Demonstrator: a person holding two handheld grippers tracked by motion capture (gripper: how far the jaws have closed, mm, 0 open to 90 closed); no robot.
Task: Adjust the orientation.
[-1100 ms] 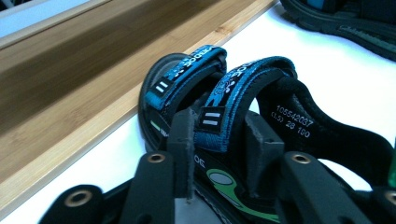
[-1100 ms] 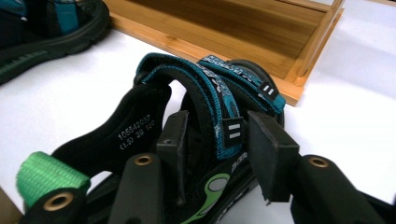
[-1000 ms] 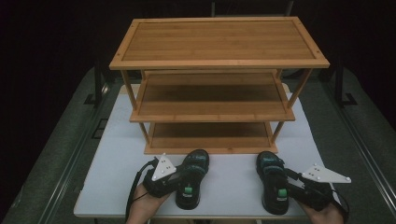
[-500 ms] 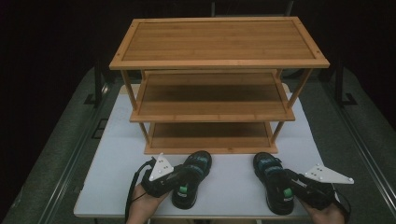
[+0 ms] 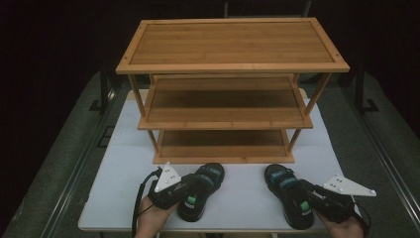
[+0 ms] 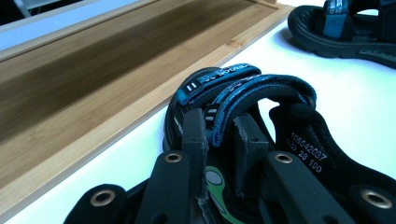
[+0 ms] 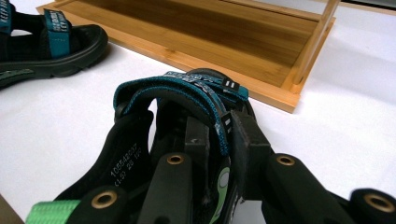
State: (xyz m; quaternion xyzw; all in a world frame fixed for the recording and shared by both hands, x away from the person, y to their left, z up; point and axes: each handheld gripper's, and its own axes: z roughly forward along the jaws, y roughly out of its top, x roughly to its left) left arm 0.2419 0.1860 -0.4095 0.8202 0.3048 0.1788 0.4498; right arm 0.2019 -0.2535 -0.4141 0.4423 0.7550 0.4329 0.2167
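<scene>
While the high view takes in the whole three-tier wooden rack [image 5: 225, 94], shelves bare, the gripper views show printed size numbers inside each sandal. Near the table's front edge, the left gripper [image 6: 224, 140] pinches the left sandal's [image 5: 200, 191] blue strap; the right gripper [image 7: 219, 140], jaws just closing, pinches the right sandal's [image 5: 287, 191] strap.
</scene>
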